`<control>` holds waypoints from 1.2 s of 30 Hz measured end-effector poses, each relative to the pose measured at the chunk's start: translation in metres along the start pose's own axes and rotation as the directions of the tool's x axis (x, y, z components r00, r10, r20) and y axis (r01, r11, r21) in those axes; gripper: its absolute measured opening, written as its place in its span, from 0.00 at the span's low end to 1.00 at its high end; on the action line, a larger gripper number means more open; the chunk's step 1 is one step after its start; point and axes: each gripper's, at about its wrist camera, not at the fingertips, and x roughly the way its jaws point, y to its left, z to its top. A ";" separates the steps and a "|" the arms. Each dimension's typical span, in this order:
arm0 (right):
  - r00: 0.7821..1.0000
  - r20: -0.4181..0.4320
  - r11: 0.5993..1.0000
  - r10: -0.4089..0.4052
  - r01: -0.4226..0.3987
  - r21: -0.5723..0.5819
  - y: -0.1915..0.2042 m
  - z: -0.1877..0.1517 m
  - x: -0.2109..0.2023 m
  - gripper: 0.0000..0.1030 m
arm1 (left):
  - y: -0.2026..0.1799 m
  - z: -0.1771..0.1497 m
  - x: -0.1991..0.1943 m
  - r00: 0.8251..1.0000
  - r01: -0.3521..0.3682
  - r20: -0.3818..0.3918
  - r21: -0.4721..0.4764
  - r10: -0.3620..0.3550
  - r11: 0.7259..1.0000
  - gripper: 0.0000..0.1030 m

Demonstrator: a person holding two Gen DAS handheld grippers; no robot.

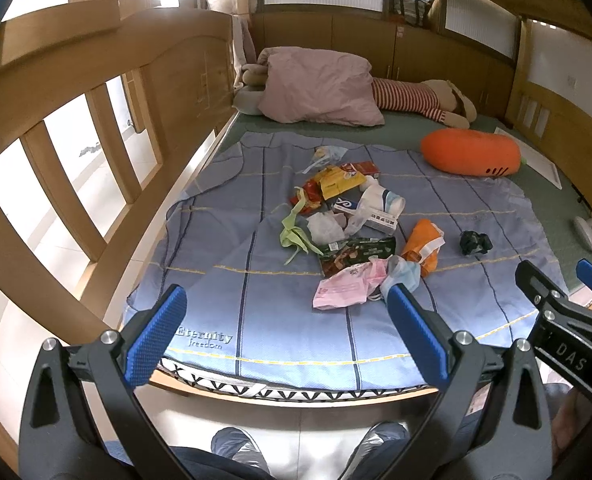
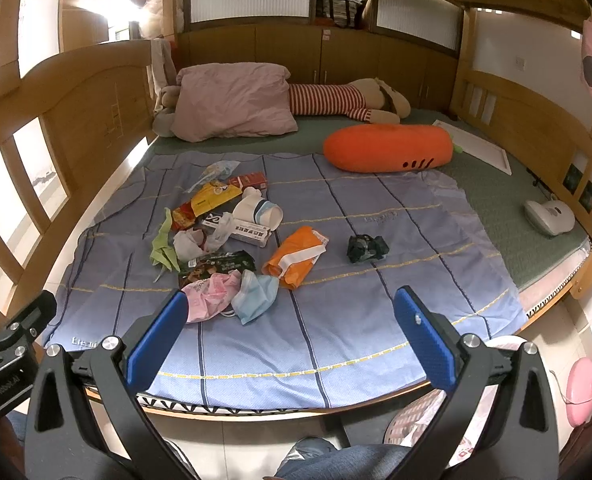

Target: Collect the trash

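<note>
A pile of trash lies on a blue sheet (image 1: 256, 312) on the bed: a pink wrapper (image 1: 341, 286) (image 2: 208, 296), a light blue face mask (image 2: 256, 296), an orange bag (image 1: 421, 246) (image 2: 294, 256), a dark snack packet (image 2: 216, 264), a green scrap (image 1: 294, 234), yellow and red wrappers (image 1: 335, 184), a white sock (image 2: 258, 210), and a dark crumpled wad (image 1: 475, 242) (image 2: 365, 249) apart to the right. My left gripper (image 1: 284, 334) is open and empty above the bed's near edge. My right gripper (image 2: 290, 336) is open and empty beside it; it also shows in the left wrist view (image 1: 563, 280).
A wooden bed rail (image 1: 76, 168) runs along the left. A pink pillow (image 1: 315, 88), a striped plush doll (image 2: 347, 100) and an orange carrot cushion (image 2: 387, 148) lie at the far end. A white device (image 2: 549, 216) sits at the right edge. A bag-lined bin (image 2: 419, 424) stands on the floor.
</note>
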 end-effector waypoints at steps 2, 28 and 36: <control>1.000 0.002 1.000 -0.001 0.001 -0.002 0.000 0.000 0.000 0.98 | 0.000 0.000 0.000 1.000 0.000 0.000 -0.001 0.000 1.000 0.97; 1.000 -0.003 1.000 -0.009 0.009 0.011 -0.002 0.002 0.005 0.98 | 0.004 -0.002 0.009 1.000 -0.008 -0.017 0.001 0.008 1.000 0.97; 0.998 0.052 0.995 0.039 -0.043 0.086 -0.018 -0.003 0.016 0.98 | 0.008 -0.016 0.020 0.986 0.106 0.130 0.028 -0.108 0.994 0.97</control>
